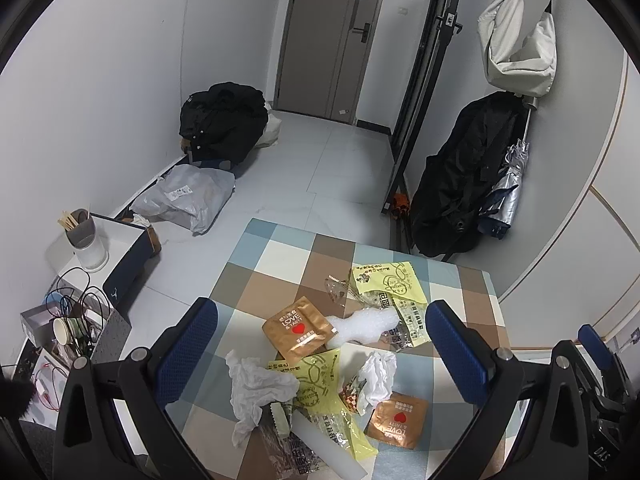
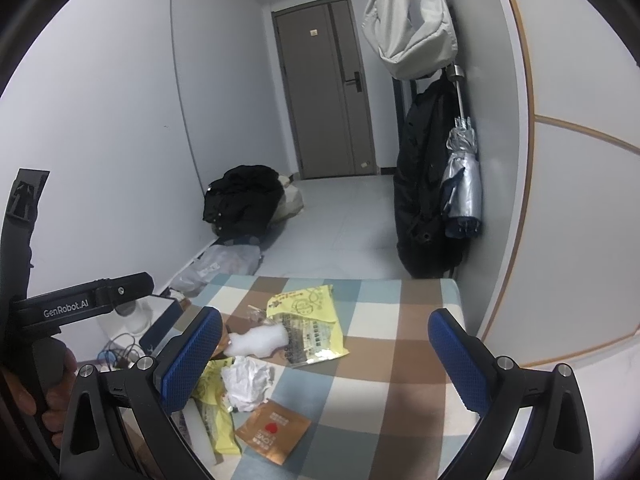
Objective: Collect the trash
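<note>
Trash lies scattered on a checked tablecloth (image 1: 280, 256): two brown "LOVE" sachets (image 1: 298, 328) (image 1: 396, 420), yellow printed wrappers (image 1: 390, 292) (image 1: 316, 388), crumpled white tissues (image 1: 256, 388) (image 1: 376, 376), a white foam piece (image 1: 360, 326) and clear plastic scraps (image 1: 336, 290). My left gripper (image 1: 320, 344) hovers open above the pile, holding nothing. In the right wrist view, my right gripper (image 2: 326, 350) is open above the same cloth (image 2: 400, 360), near a yellow wrapper (image 2: 308, 320), foam (image 2: 256, 340), a tissue (image 2: 246, 384) and a brown sachet (image 2: 274, 430).
Left of the table stand a white box with a cup of sticks (image 1: 86, 240), cables and a paper cup (image 1: 64, 328). On the floor lie a grey parcel bag (image 1: 192, 200) and a black coat pile (image 1: 224, 120). A black coat, umbrella (image 1: 508, 184) and white bag (image 1: 516, 40) hang right.
</note>
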### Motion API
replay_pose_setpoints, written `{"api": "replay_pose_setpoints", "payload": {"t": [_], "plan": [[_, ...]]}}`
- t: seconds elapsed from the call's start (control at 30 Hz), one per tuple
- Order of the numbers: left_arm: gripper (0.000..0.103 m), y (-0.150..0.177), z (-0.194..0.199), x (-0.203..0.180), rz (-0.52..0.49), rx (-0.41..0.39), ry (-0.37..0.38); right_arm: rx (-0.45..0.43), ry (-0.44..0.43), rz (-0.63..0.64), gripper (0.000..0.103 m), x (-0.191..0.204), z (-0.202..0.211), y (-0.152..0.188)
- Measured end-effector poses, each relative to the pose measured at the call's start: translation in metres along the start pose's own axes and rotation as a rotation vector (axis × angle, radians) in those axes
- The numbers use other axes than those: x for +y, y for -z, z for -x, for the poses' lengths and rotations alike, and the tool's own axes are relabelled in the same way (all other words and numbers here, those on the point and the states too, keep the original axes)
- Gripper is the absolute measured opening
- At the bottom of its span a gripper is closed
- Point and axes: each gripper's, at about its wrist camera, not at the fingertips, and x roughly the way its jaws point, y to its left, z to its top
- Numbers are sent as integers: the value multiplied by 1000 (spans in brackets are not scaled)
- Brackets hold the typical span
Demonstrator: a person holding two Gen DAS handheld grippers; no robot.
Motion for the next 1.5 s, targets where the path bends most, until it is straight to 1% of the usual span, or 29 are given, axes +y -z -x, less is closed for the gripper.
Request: {"api": "replay_pose_setpoints", "payload": {"t": [0.17,0.4,0.43,0.47,0.53,0.57,0.67,0.73,0.77,0.83,1.1,1.2,1.27,1.43,1.5], "plan": [[102,-2,1,2,12,0,17,5,-4,-7,103,-1,-2,0],[102,-7,-3,7,31,24,40,31,-1,-8,103,0,-10,2],[102,-12,-1,9,23,13,35,43,-4,-10,103,0,-13,2],[102,-18,2,14,26,-16,16,64,-12,-15,103,0,-17,3],[102,-28,8,29,71,-68,3,121,-29,-33,103,-1,-29,5],[102,-31,8,35,95,-74,7,147,-30,-37,103,-2,-35,8],[102,-35,-5,53,170,-19,26,233,-31,-31,103,0,-52,16],[102,-35,-14,59,212,23,39,310,-31,-15,101,3,-67,24],[102,-34,-17,62,230,40,47,330,-37,-11,99,4,-71,27],[102,-33,-20,66,250,62,55,382,-38,14,98,8,-81,35],[102,-34,-22,86,285,87,44,534,-103,159,85,32,-100,65],[102,-33,-26,95,310,109,41,581,-132,209,81,38,-105,77],[102,-32,-28,99,324,119,39,595,-139,236,80,41,-109,81],[102,-30,-33,102,314,132,15,612,-166,293,80,49,-112,85],[102,-30,-35,103,315,145,21,611,-181,342,79,56,-112,85]]}}
